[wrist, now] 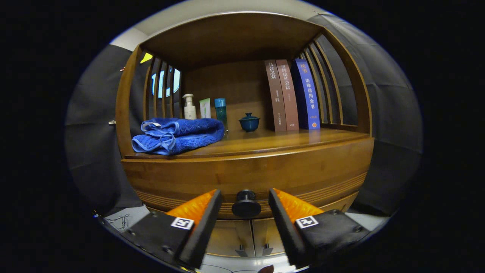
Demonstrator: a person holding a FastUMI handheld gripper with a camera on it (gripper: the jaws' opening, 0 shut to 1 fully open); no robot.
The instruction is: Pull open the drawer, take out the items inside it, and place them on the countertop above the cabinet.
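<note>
The drawer [250, 178] is closed. Its front is a wide panel of warm brown wood with a smooth, glossy finish and a band of fine horizontal grooves along the lower edge. A round dark knob [246, 204] on a short stem projects from the middle of the panel, with a matte, mushroom-shaped head.

The tool [245, 203] stands open. Its two fingers flank the knob, one at 9 o'clock and one at 3 o'clock of it, with a clear gap on each side; neither finger touches the knob. Each finger has a ribbed inner wedge and a flat outer plate carrying a small square marker.

Directly above the drawer lies the desk [288, 142], a polished wooden surface inside an open cabinet with curved slatted sides. On it, at 10 o'clock from the knob, lies a folded blue towel [176, 136] of thick, plush cloth. Behind the towel stand a pale pump bottle [189, 107], a small light carton [205, 108] and a teal cylindrical bottle [221, 110]. At 12 o'clock sits a dark blue glazed lidded cup [249, 122]. At 1 o'clock three upright books [291, 96] lean together, two brown and one blue.

Below the drawer, at 6 o'clock, two cabinet doors [250, 235] meet, each with a small handle.
</note>
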